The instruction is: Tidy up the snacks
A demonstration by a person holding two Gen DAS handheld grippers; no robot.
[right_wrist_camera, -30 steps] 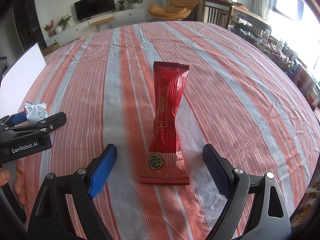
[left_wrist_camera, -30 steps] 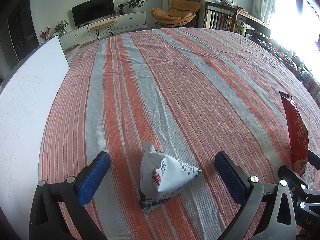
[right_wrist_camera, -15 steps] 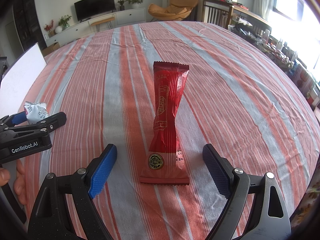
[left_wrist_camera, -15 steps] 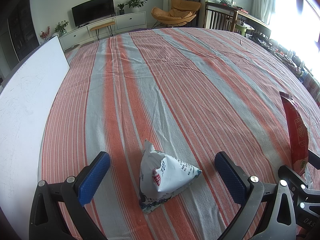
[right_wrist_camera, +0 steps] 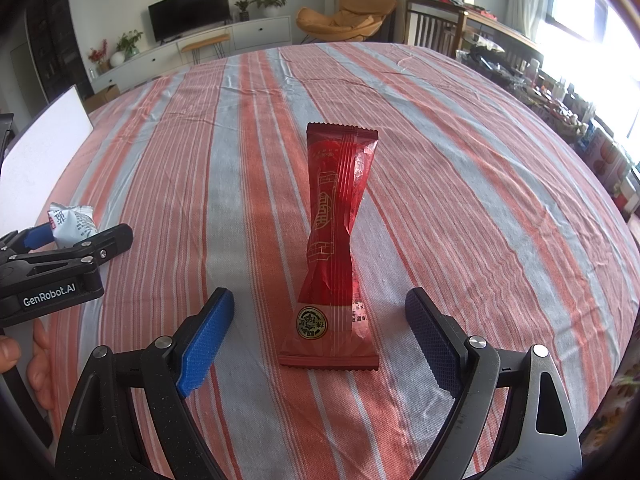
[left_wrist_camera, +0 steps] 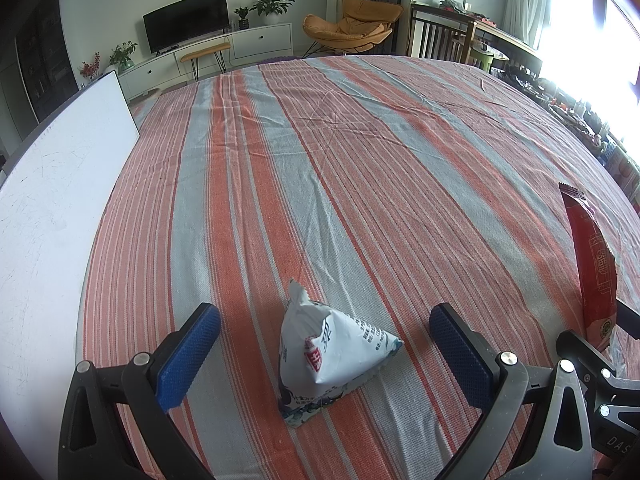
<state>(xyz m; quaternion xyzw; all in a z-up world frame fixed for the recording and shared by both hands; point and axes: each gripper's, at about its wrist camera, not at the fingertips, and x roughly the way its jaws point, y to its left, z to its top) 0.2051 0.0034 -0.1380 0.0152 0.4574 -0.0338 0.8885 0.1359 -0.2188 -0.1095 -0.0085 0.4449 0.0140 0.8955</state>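
— What's around my grippers?

— From my left wrist view I see the striped tablecloth (left_wrist_camera: 360, 168) filling the frame, a white board (left_wrist_camera: 52, 216) along the left edge, and a TV (left_wrist_camera: 186, 20) and an orange chair (left_wrist_camera: 352, 26) in the room at the top. Nothing lies between either gripper and its snack.

— And the snacks?

— A white pyramid-shaped packet (left_wrist_camera: 328, 356) sits lower centre, its pinched tip pointing up and away from me. In my right wrist view the red snack packet (right_wrist_camera: 336, 240) lies flat at centre, long axis running away from me, round seal at the near end.

— Grippers?

— My left gripper (left_wrist_camera: 324, 352) is spread wide, a finger on each side of the white packet, not touching it. My right gripper (right_wrist_camera: 320, 336) likewise gapes around the red packet's near end, holding nothing. A hand (right_wrist_camera: 36, 364) shows at the lower left, under the left gripper.
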